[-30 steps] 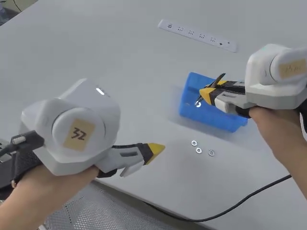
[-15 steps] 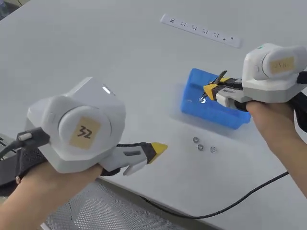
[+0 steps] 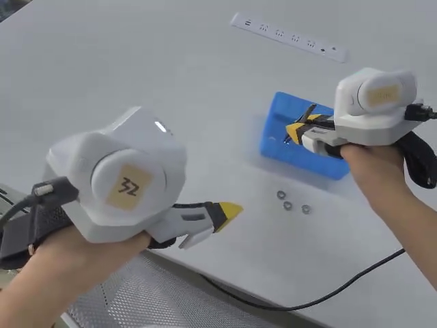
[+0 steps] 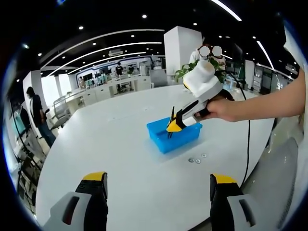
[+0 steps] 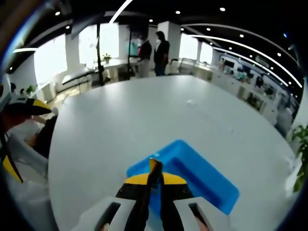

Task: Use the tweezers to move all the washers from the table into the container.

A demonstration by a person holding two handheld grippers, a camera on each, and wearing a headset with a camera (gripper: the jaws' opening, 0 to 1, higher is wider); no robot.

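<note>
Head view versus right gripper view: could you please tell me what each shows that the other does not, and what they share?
The head view adds three washers on the table beside the container, and a power strip. The right gripper view adds two people standing beyond the table. Shared: the blue container and the right tool, shut on the tweezers over it.

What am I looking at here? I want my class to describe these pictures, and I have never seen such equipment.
A person holds a hand-held gripper in each hand. One picture comes from a headset camera; the two round ones come from cameras riding on the grippers. The left gripper has its jaws open and empty. The right gripper is shut on tweezers, over a blue container. Three washers lie on the grey table beside it.
</note>
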